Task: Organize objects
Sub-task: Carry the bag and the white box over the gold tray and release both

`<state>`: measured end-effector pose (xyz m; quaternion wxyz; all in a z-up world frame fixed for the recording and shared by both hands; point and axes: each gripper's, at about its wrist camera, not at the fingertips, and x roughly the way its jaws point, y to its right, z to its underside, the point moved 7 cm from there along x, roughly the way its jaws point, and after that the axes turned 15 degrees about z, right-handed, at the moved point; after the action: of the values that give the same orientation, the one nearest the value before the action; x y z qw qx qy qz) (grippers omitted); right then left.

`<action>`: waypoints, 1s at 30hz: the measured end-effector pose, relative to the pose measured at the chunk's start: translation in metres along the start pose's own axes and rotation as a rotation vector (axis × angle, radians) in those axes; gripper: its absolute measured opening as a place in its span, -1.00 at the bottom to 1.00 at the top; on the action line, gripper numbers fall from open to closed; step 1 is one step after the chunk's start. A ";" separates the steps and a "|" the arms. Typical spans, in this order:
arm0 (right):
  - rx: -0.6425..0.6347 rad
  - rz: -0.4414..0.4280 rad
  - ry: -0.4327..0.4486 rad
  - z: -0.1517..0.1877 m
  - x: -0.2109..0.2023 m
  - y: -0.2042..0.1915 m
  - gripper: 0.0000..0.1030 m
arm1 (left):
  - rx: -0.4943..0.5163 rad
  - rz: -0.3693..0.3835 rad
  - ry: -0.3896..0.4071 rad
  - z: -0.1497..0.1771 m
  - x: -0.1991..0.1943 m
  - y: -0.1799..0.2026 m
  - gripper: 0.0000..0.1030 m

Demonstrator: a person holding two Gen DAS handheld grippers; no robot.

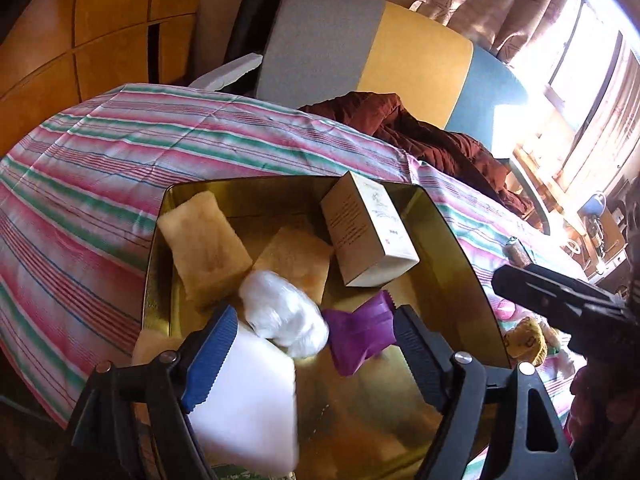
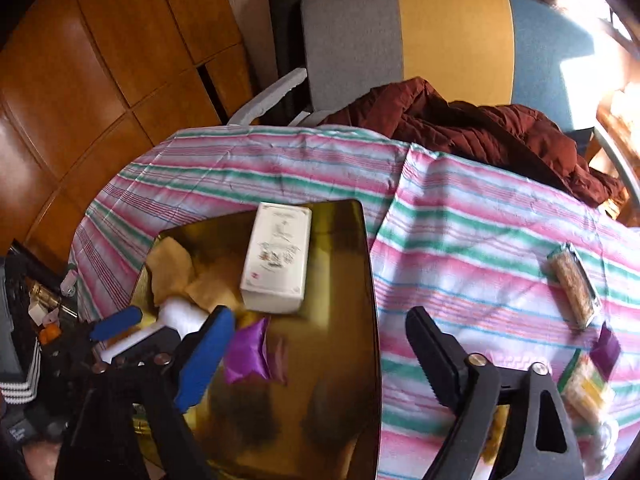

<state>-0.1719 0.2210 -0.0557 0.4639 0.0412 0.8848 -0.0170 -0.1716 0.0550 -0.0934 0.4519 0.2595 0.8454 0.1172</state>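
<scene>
On the striped cloth (image 2: 460, 216), both tongs, left (image 1: 316, 344) and right (image 2: 320, 344), gape wide over the gold tin (image 2: 344, 360) (nothing gripped).

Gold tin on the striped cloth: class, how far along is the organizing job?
Done: the gold tin already holds a white box, yellow sponges, a white bundle and a purple packet. In hand: nothing; both tongs, left and right, stand open. Left: a snack bar and small packets lie on the cloth.
</scene>
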 end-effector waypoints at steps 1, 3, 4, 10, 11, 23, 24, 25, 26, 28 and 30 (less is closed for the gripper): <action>0.004 0.000 -0.003 0.004 0.000 0.001 0.82 | 0.000 -0.003 0.001 0.002 -0.002 -0.001 0.59; 0.004 0.018 0.001 0.013 -0.002 0.002 0.88 | 0.013 -0.015 0.011 0.005 -0.007 -0.001 0.59; 0.001 0.025 0.006 0.016 -0.003 0.001 0.91 | 0.024 -0.025 0.018 0.007 -0.011 0.000 0.59; -0.017 0.043 0.027 0.034 -0.013 -0.004 0.99 | 0.095 -0.083 0.071 0.012 -0.034 0.009 0.59; -0.021 0.046 0.032 0.037 -0.015 -0.005 0.99 | 0.105 -0.088 0.079 0.013 -0.038 0.011 0.59; -0.053 0.101 0.087 0.056 -0.034 -0.013 0.99 | 0.165 -0.106 0.091 0.026 -0.053 0.028 0.59; -0.050 0.106 0.091 0.057 -0.035 -0.011 0.99 | 0.166 -0.103 0.087 0.027 -0.052 0.030 0.59; -0.046 0.111 0.093 0.058 -0.036 -0.009 0.99 | 0.168 -0.102 0.084 0.027 -0.051 0.030 0.59; -0.042 0.112 0.093 0.059 -0.037 -0.008 0.99 | 0.170 -0.101 0.082 0.028 -0.051 0.031 0.59; -0.034 0.117 0.095 0.060 -0.038 -0.004 0.99 | 0.176 -0.095 0.080 0.030 -0.050 0.034 0.59; -0.028 0.122 0.102 0.061 -0.041 -0.002 0.99 | 0.182 -0.088 0.078 0.031 -0.050 0.037 0.59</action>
<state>-0.0984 0.2128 -0.0567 0.4190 0.0896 0.9032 0.0258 -0.1107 0.0579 -0.0596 0.3978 0.2574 0.8801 0.0298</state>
